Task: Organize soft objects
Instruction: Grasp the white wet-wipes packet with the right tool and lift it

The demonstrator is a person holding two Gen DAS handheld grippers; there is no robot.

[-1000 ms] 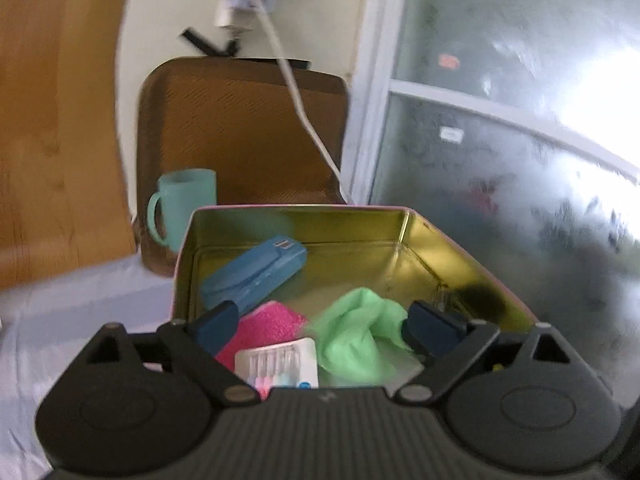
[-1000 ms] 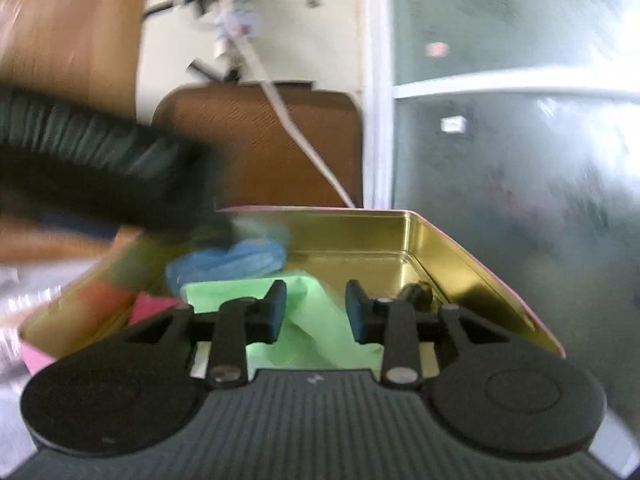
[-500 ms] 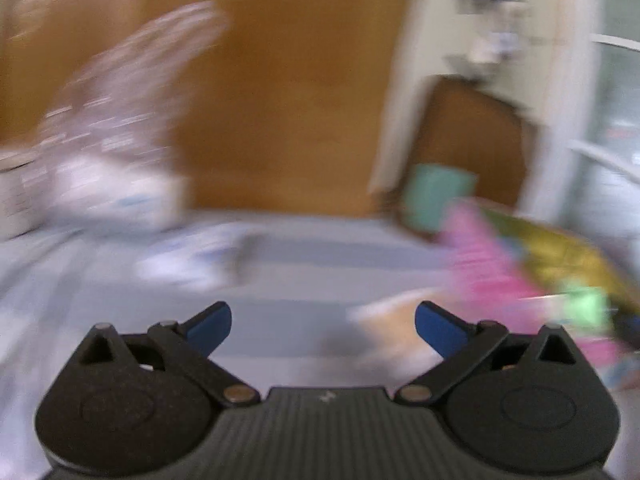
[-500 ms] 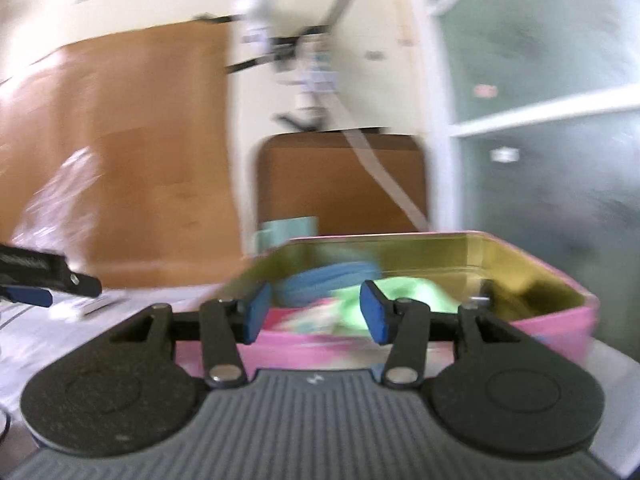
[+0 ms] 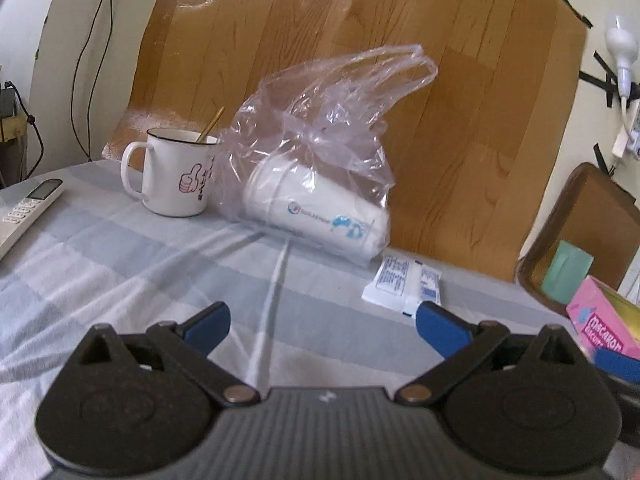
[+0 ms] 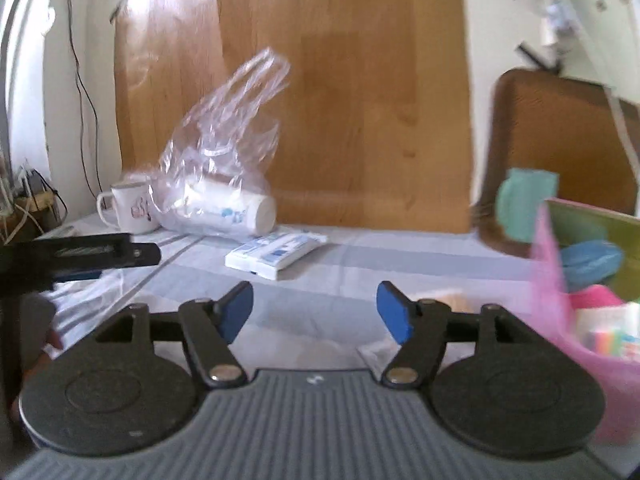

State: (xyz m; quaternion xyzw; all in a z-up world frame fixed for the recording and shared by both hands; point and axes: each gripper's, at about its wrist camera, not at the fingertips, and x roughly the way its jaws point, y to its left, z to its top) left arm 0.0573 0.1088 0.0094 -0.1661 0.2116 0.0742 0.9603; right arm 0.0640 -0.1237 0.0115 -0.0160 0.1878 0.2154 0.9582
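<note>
**Soft things sit in the pink tin at the right edge**

Left wrist view: my left gripper (image 5: 322, 326) has its jaws spread wide with nothing between them, only the pale checked cloth (image 5: 120, 264) below. Ahead lies a clear bag (image 5: 320, 128) holding a white cup (image 5: 320, 216) on its side. A white mug (image 5: 172, 176) stands just left of the bag, a remote (image 5: 28, 212) at the far left. A white packet (image 5: 402, 280) lies flat, right of the cup. At the right edge I see a corner of the pink tin (image 5: 600, 324).

Right wrist view: my right gripper (image 6: 316, 312) is opening, its jaws apart and nothing between them. The tin (image 6: 560, 312) is at the right, blurred; inside I make out something blue (image 6: 590, 262), something pink (image 6: 594, 296) and a pale pack (image 6: 608, 334). A teal mug (image 6: 524, 204) stands behind it. The packet (image 6: 276, 252) lies mid-table, the bag (image 6: 224, 152) beyond. The other gripper (image 6: 76, 254) reaches in from the left.
</note>
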